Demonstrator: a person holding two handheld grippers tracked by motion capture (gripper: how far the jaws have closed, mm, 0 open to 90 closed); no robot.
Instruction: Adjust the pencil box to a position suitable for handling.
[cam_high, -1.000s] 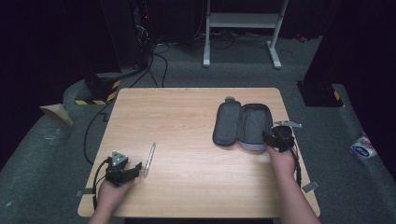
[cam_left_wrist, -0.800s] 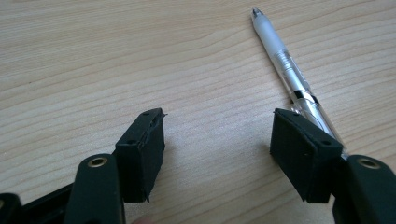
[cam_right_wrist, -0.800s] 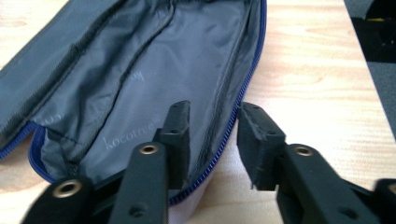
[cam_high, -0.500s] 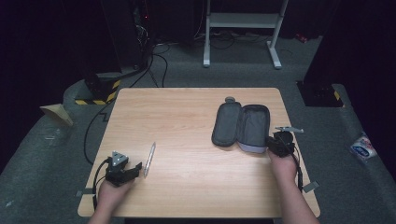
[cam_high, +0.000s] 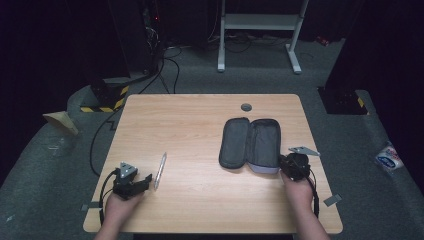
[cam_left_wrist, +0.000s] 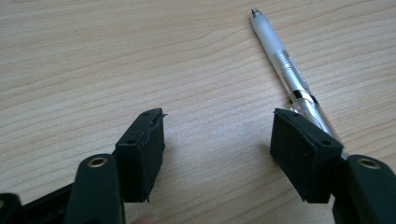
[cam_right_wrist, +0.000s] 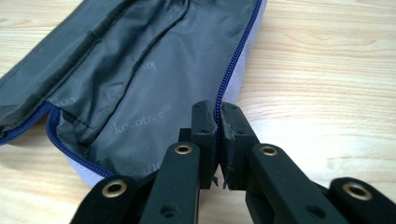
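Zipper edge of the open grey fabric pencil case (cam_right_wrist: 140, 70) is sitting pinched in the right gripper (cam_right_wrist: 217, 122), whose jaws are pressing together on the blue-zippered rim of the case's right half. Earlier frames show those jaws closing in on that rim, and the rim is now lying between the pads. In the high view the right gripper (cam_high: 295, 165) is meeting the near right corner of the case (cam_high: 250, 142), which is lying spread flat, both halves up, on the right part of the light wooden bench (cam_high: 200, 110).

On the left side, the left gripper (cam_left_wrist: 217, 140) is resting low over the bench with its jaws standing spread and nothing between them. The slim clear-and-white pen (cam_left_wrist: 285, 65) is lying on the wood just beside the right-hand pad in the left gripper view, its tip pointing away from the camera. From above, the pen (cam_high: 160, 170) is lying just to the right of the left gripper (cam_high: 131, 181), well apart from the case.
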